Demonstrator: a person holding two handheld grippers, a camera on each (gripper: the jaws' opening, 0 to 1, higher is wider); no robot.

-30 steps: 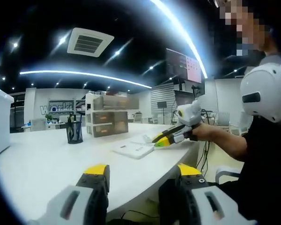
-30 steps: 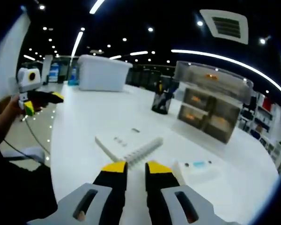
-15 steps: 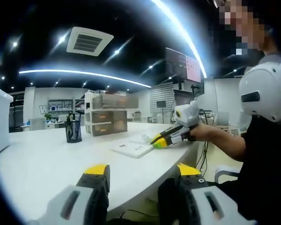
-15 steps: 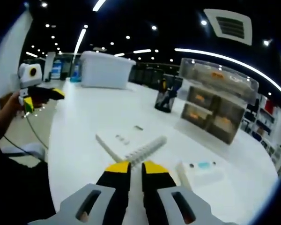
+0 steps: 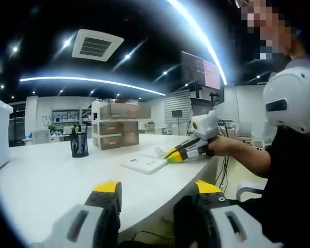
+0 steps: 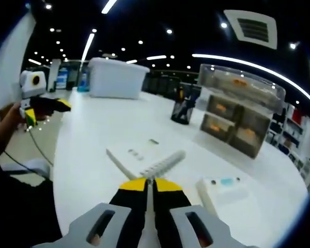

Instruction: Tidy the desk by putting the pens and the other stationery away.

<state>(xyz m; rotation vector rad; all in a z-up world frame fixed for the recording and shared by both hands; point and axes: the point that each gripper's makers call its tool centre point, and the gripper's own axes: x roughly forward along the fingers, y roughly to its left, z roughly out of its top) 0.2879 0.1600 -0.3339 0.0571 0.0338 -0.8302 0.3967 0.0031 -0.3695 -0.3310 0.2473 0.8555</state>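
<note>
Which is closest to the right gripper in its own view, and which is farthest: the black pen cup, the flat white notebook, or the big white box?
1. Flat white spiral notebook, just beyond the right gripper tips.
2. Black mesh pen cup, farther back, slightly right.
3. Big white lidded box, at the far end of the desk, upper left.

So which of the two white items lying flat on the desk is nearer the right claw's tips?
The spiral-bound notepad, straight ahead of the right claw. The small white case with the teal mark lies off to the side.
</note>
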